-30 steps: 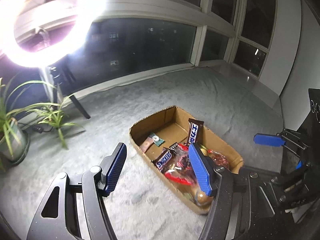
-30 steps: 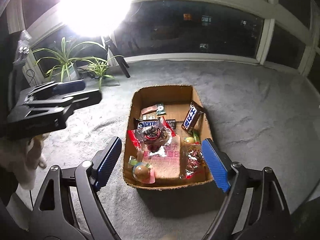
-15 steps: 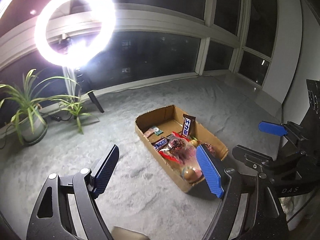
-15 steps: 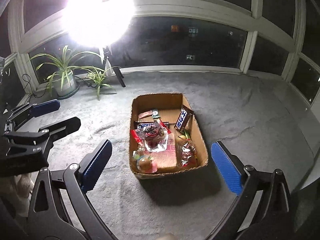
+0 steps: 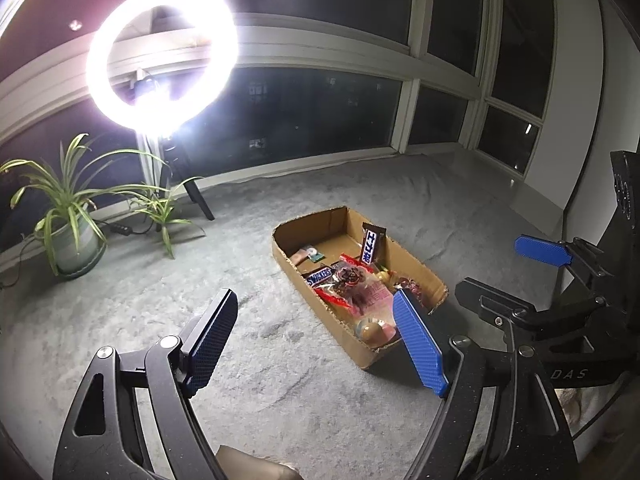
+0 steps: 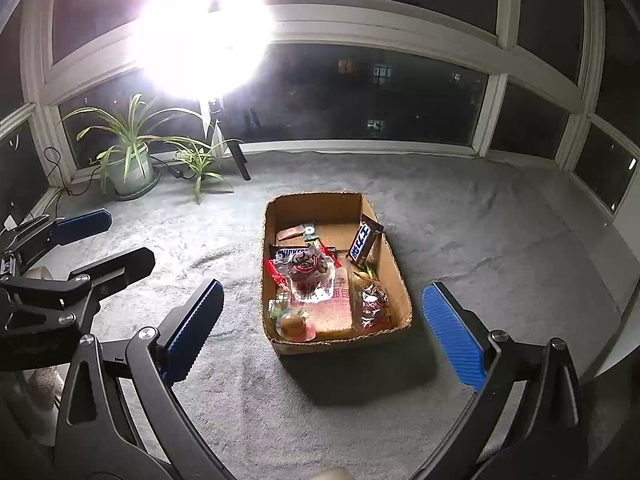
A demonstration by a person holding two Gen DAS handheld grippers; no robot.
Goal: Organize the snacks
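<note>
- Right wrist view, left to right: potted plant [image 6: 130, 168] by the dark windows, ring light [image 6: 200, 28] flaring white, left gripper [image 6: 104, 236] entering at the frame's left edge, cardboard box [image 6: 394, 264] at centre on grey carpet [image 6: 500, 240].
- Right gripper [image 6: 320, 322] held back and above, blue fingers [image 6: 452, 332] spread wide, nothing between them, near end of the box framed in the gap.
- Left gripper [image 5: 316, 340] likewise wide and empty; box ahead and off to its right, half masked by its right finger.
- Box lying lengthwise away from the right gripper, straight ahead and below; right hand judged the better lined up of the two.
- Snacks all inside: Snickers bar [image 6: 294, 253] flat near the middle, blue-wrapped bar [image 6: 362, 242] leaning on the right wall, clear packets [image 6: 312, 280] piled over a pink pack [image 6: 334, 312], round sweet [image 6: 294, 326] at the near left corner.
- Small wrappers at the far end too small to name; layers under the clear packets hidden; ring-light glare washing out the window behind.
</note>
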